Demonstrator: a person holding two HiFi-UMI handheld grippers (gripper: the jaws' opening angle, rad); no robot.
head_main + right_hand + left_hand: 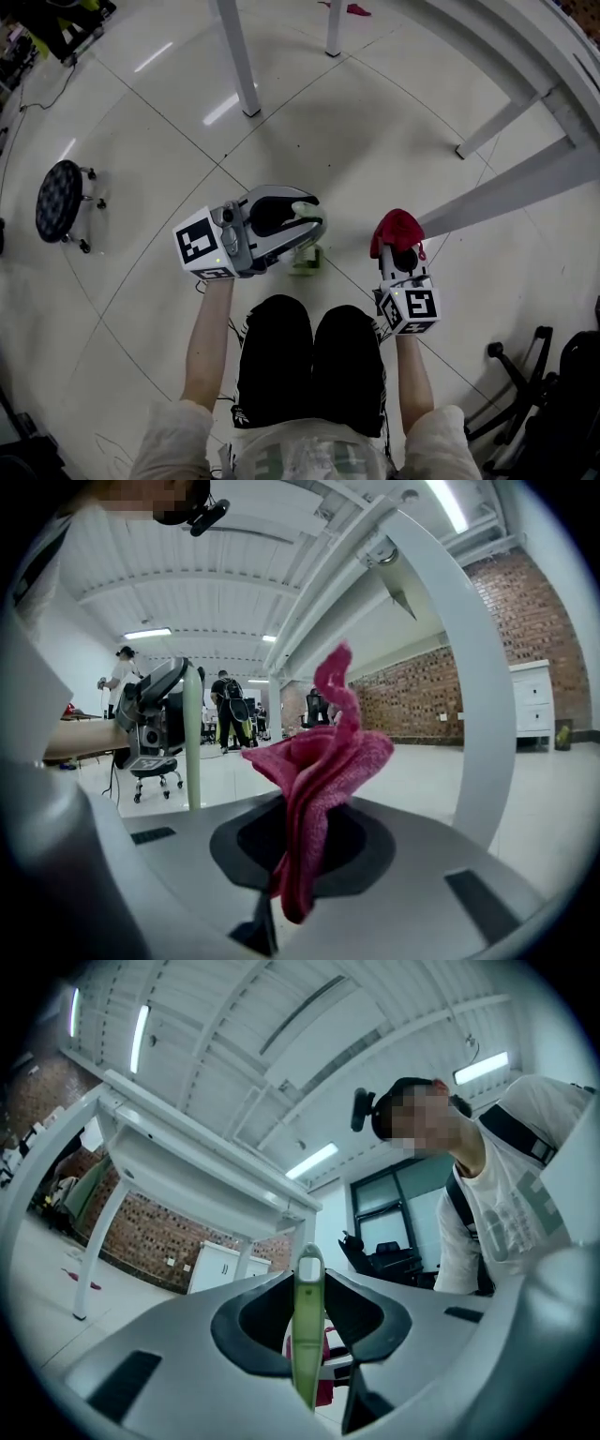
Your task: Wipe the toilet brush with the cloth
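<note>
My left gripper [292,223] is shut on the pale green handle of the toilet brush [305,210]. The brush's lower end [307,259] hangs near the floor in front of my knees. In the left gripper view the handle [307,1330] stands upright between the jaws of the left gripper [309,1354]. My right gripper [404,255] is shut on a bunched red cloth [397,228], which sticks up from the jaws of the right gripper [298,855] as the cloth [323,761]. The cloth and the brush handle [192,733] are apart, side by side.
A black round stool [60,199] stands on the tiled floor at the left. White table legs [238,58] rise ahead, and a slanted white beam [511,190] runs to the right. A black office chair base [539,389] is at the lower right. People [228,710] stand far off.
</note>
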